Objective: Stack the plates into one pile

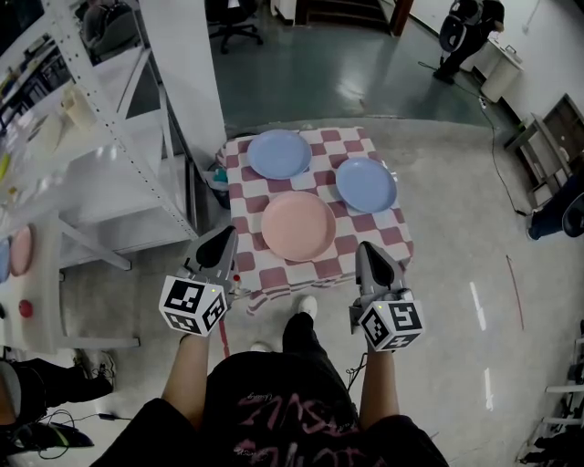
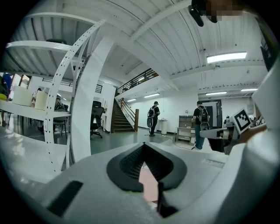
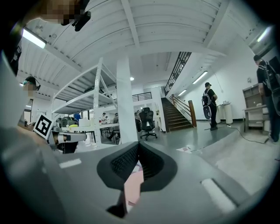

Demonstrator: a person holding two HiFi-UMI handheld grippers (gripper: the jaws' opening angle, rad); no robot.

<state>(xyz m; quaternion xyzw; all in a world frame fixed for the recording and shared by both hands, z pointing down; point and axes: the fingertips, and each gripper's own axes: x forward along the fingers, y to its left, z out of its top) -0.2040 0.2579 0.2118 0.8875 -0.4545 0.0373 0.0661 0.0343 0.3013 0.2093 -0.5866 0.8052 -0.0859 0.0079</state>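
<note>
Three plates lie apart on a small table with a red-and-white checked cloth: a pink plate nearest me, a blue plate at the far left and a second blue plate at the right. My left gripper hangs shut and empty at the table's near left corner. My right gripper is shut and empty at the near right edge. In each gripper view the tips meet and only a strip of the pink plate shows below them.
A white metal shelf rack and a white pillar stand close on the left. An office chair is beyond the table. People stand at the far right and near desks. A staircase rises behind.
</note>
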